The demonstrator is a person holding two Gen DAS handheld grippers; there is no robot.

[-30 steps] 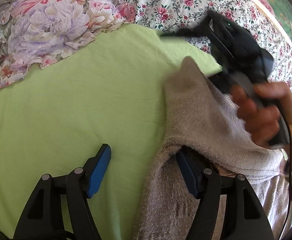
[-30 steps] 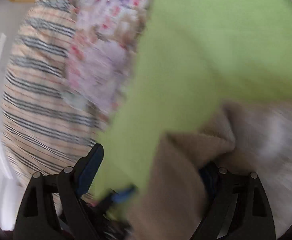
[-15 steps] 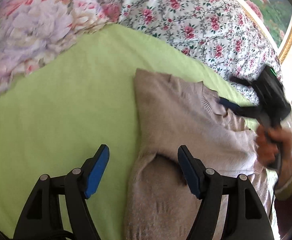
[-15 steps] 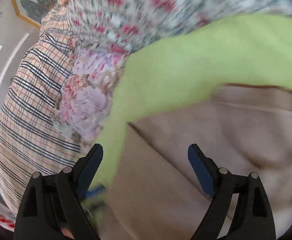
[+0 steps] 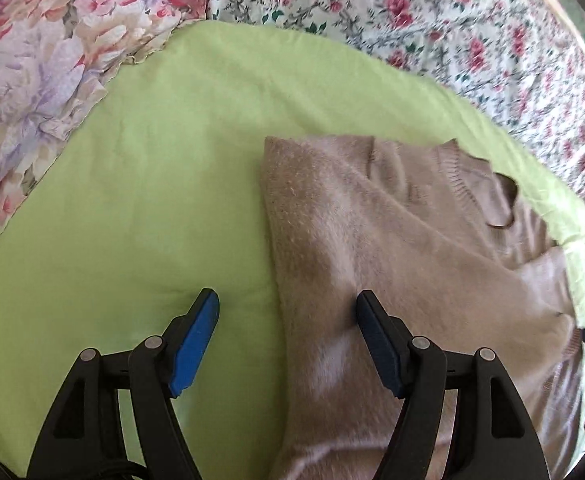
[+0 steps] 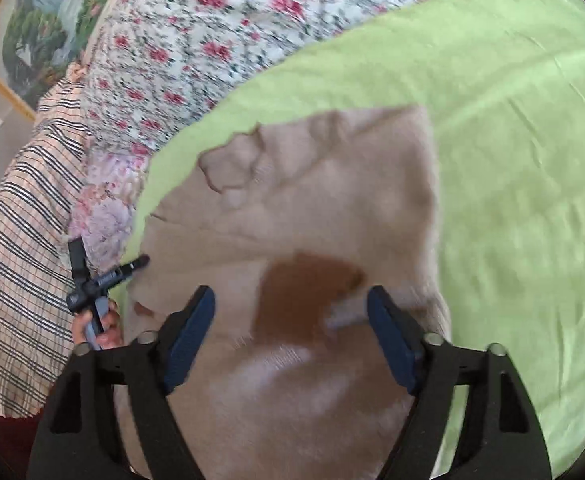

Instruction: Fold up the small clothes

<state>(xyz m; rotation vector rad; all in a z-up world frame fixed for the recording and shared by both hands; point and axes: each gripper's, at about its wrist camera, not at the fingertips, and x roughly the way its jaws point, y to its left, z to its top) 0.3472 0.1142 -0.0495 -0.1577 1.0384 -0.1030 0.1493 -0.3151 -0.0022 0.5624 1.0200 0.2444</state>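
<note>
Left wrist view: the left claw (image 5: 286, 334) hangs released over the fuzzy beige sweater (image 5: 392, 232), which lies partly folded on the green blanket (image 5: 152, 200) on the bed. One pad sits over bare blanket at 7 o'clock, the other over the knit, with the folded edge running between them. Risk: if it bites here it may catch blanket along w/ the edge, or only the top layer, and the fold slides apart (soft knit, nothing pinning it). No label or writing to read on the sweater.

Right wrist view: the right claw (image 6: 290, 326) is closing over the sweater's near part, fabric under and between the pads but not pinched yet afaict; the view's blurred. A rushed grab could bunch the cloth and skew the fold. The other claw shows at 9 o'clock, held in a hand (image 6: 104, 326). No brand or text legible here either.
</note>
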